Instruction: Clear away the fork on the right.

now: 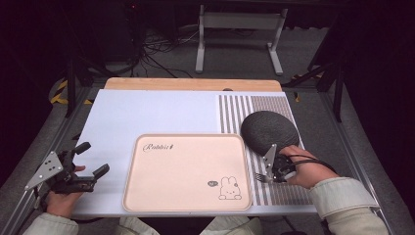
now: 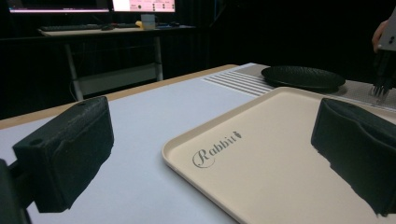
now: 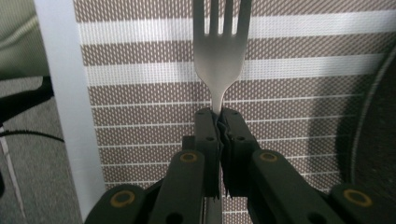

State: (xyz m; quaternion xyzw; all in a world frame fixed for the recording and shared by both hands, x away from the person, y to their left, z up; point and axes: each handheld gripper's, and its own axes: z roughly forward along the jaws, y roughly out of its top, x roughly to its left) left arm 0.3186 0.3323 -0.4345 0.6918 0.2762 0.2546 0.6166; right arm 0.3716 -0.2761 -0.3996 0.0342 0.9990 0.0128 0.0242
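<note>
My right gripper point(image 1: 270, 175) point(image 3: 218, 116) is shut on the neck of a metal fork point(image 3: 218, 60) point(image 1: 262, 178), tines pointing away from the jaws, over the striped placemat point(image 3: 289, 84) point(image 1: 279, 193). A dark round plate point(image 1: 269, 131) point(image 2: 302, 77) lies on that placemat just beyond the gripper. A beige tray point(image 1: 186, 171) point(image 2: 261, 172) printed with "Rabbit" and a rabbit drawing sits mid-table. My left gripper point(image 1: 90, 159) point(image 2: 210, 154) rests at the table's left front, jaws wide apart with nothing between them, facing the tray. Far off in the left gripper view, the right gripper and fork point(image 2: 380, 91) hang at the right edge.
A white mat point(image 1: 147, 112) covers the wooden tabletop point(image 1: 191, 84). Metal rails border the table on both sides. Beyond the far edge stand a grey metal frame point(image 1: 240, 29) and floor cables. A desk with monitors point(image 2: 93, 28) shows in the left gripper view.
</note>
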